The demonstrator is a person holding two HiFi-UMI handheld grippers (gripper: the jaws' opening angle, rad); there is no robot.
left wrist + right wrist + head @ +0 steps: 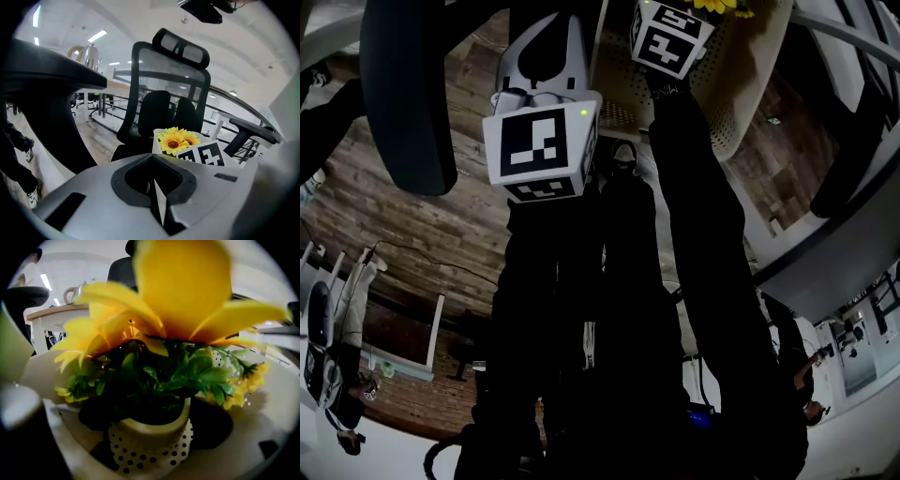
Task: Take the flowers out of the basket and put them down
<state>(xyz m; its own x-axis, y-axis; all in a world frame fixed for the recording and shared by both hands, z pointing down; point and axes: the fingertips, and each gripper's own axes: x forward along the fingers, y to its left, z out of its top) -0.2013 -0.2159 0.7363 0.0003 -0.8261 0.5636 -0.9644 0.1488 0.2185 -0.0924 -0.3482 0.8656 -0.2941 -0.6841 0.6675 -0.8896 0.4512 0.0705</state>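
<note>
The flowers [154, 333] sit in the white basket [741, 103] at 12 o'clock. The right gripper [670, 39] looks wide open around them, holding nothing, I think. Close gently on the stems, low down. The left gripper [154, 192] is closed and empty.

We reach forward with both arms side by side, the left arm [534, 309] and right arm [712, 244] in dark sleeves. Our left gripper [153, 158] shows its grey jaws drawn together with nothing between them, and its marker cube [542, 150] faces up towards us. Our right gripper [668, 33] is stretched farther out than the left, with its jaws spread wide and pressing on nothing.
</note>
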